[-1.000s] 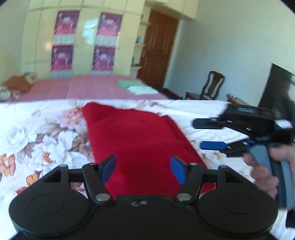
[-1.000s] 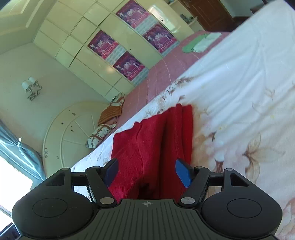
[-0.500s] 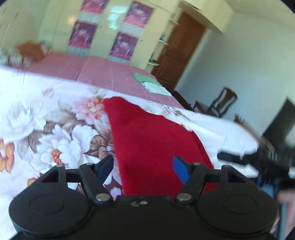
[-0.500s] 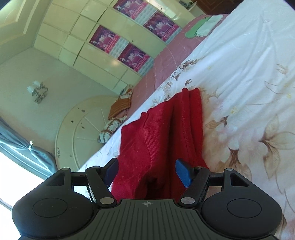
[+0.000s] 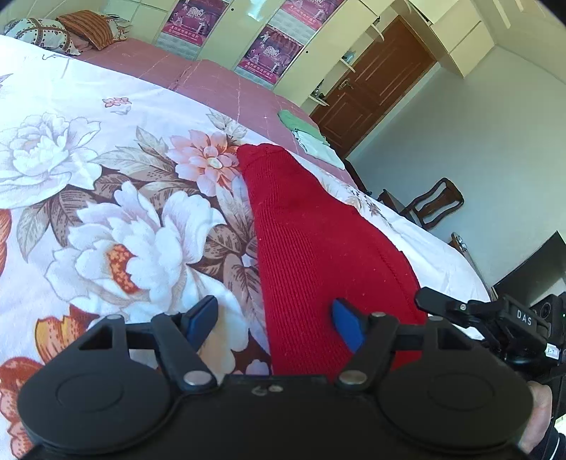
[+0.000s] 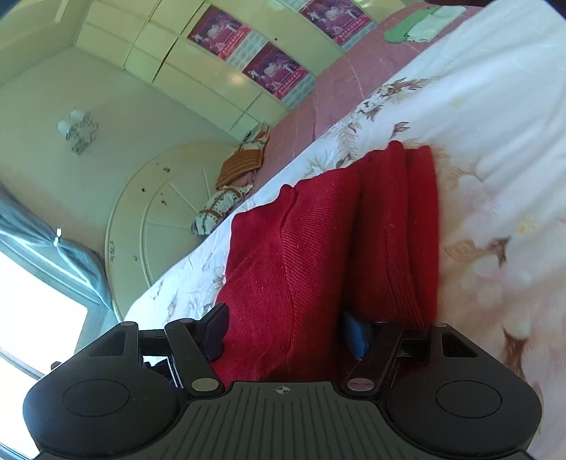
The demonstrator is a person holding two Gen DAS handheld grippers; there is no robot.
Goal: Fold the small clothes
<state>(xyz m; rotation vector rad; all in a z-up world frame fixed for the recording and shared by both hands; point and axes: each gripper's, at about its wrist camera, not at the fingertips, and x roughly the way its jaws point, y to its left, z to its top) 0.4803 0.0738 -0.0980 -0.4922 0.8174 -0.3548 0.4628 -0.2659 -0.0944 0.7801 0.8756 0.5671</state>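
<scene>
A: What changed? The left hand-held gripper (image 5: 274, 323) has come down and rolled toward the near end of the red knit garment (image 5: 311, 247), and its jaws have just been opening a little. They stand apart now. The garment's left edge lies between the blue pads; neither presses on it.

B: The right hand-held gripper (image 6: 286, 331)?

A: Jaws apart, same spread as a second ago, closer in over the garment's near end. Red knit lies between the pads, with no pinch that I can see. Its right pad sits just beside a raised fold.

B: Meaning for the task?

A: Judging by the pose, both are lining up to take the near end for the next fold. Nothing is lifted yet.

B: Where's the garment?

A: Flat on the floral bedspread (image 5: 106, 198), already narrowed lengthwise, layered ridges along one side in the right wrist view.

B: Counts?

A: One red garment. Two hand-held grippers. One small stack of green and white folded cloths (image 5: 309, 138) farther up the bed, well apart. Two pillows (image 5: 60, 30) at the head. One wooden chair (image 5: 433, 205).
</scene>
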